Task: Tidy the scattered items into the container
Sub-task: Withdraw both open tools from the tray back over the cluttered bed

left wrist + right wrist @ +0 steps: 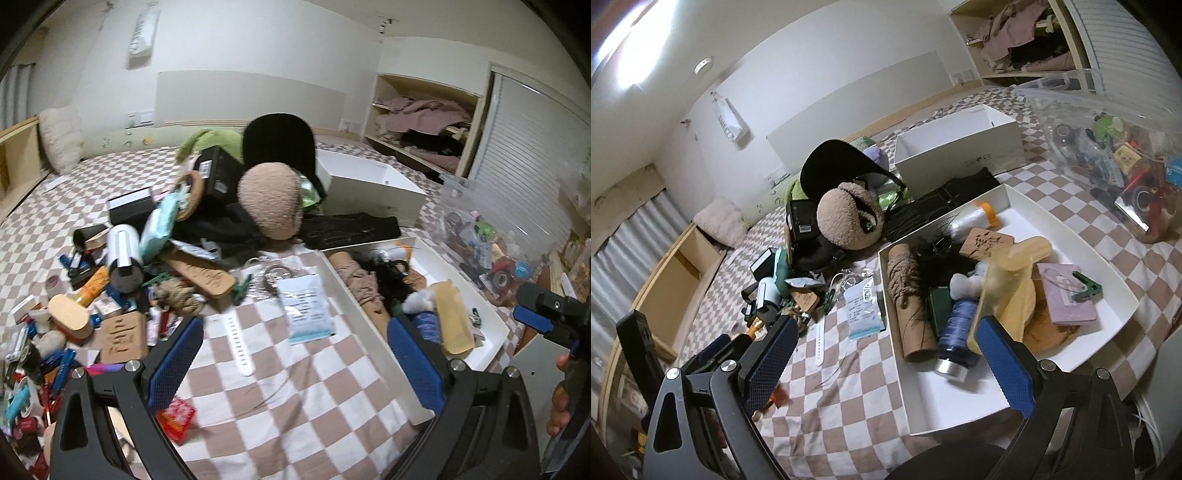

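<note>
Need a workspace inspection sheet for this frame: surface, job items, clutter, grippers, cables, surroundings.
Surface: checkered bedspread, partly bare near the cameras.
Job's things: white tray already holds a cardboard tube, blue bottle, pink notebook and green clip; white watch strap and printed pouch lie loose on the bedspread.
Clutter: dense pile at left, including a fuzzy beige hat and black cap.
Grippers: left hand-held gripper open, empty; right hand-held gripper open, empty.
Cables: nothing seen.
Surroundings: empty white box, clear bin, open wardrobe.
</note>
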A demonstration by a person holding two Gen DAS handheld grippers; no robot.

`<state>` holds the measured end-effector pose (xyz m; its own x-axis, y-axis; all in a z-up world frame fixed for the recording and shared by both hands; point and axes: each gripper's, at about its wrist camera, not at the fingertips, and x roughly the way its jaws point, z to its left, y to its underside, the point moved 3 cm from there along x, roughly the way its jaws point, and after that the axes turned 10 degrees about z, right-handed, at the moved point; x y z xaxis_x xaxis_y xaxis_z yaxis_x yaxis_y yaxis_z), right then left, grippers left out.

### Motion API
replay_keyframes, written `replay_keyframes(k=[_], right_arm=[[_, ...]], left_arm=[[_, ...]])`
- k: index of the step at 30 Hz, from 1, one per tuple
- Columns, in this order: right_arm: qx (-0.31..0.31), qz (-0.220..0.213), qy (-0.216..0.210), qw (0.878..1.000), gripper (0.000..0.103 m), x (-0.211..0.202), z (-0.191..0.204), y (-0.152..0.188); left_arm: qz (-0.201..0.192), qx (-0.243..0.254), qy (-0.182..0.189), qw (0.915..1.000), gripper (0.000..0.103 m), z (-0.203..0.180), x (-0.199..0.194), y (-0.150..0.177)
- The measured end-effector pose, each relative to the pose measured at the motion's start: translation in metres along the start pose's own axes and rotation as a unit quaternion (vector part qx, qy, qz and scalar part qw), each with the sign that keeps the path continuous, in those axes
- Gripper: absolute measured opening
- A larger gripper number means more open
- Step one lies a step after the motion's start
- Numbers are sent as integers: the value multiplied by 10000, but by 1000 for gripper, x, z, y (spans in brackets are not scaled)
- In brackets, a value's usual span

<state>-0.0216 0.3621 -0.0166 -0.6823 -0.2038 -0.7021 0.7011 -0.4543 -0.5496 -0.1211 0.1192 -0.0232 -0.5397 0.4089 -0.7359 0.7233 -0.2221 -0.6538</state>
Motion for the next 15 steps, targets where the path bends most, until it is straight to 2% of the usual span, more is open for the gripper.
replay_keyframes(k=[10,13,15], right_arm=[[-388,214,115,9989,98,29,23,16],[-494,262,128,9984,103,34,30,19],[-565,294,137,9979,103,37,35,21]], left_arm=[[9,-104,-350,9993,100,37,-13,17],[3,-184,-398,9990,100,48,-16,21],[21,-254,-414,9988,100,54,-16,25]])
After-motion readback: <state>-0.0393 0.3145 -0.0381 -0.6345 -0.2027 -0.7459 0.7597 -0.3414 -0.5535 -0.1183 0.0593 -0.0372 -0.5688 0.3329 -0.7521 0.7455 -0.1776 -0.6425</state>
